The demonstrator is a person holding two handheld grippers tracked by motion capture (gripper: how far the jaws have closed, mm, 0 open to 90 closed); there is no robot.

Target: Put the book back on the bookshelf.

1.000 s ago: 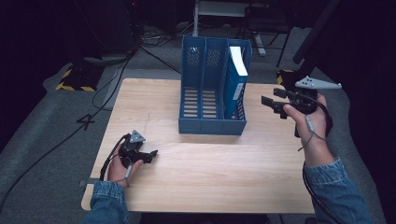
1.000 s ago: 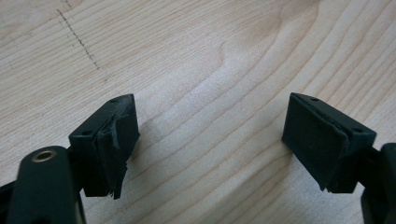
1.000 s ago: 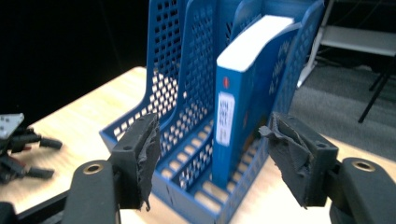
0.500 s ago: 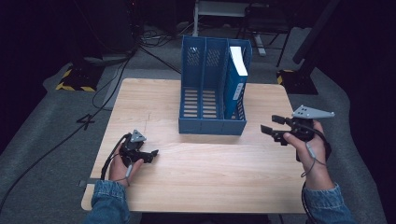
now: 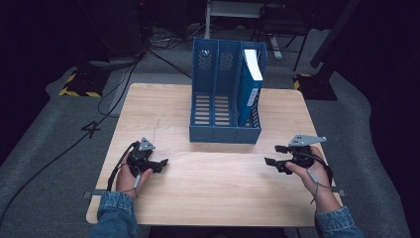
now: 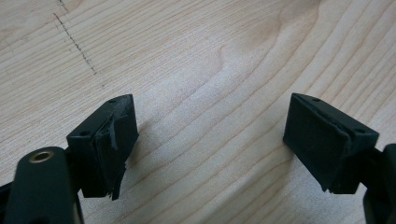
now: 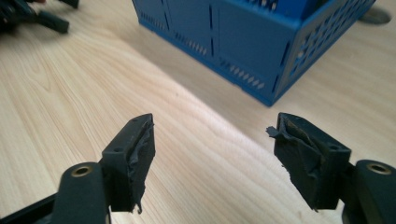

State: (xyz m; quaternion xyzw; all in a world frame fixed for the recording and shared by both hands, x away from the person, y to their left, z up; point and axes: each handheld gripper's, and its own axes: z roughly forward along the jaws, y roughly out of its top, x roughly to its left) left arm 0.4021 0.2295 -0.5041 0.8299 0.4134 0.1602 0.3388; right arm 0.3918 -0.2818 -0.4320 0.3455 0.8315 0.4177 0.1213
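Tongs first: my left gripper rests low on the wooden table, jaws spread wide with nothing between them. My right gripper hangs near the table's right edge, jaws apart and just been opening, empty too. Farther off stands the blue file rack, with a blue-and-white book upright in its right-hand compartment.

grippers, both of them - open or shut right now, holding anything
Left gripper: open, nothing between the jaws.
Right gripper: open, holding nothing, jaws have just been opening.
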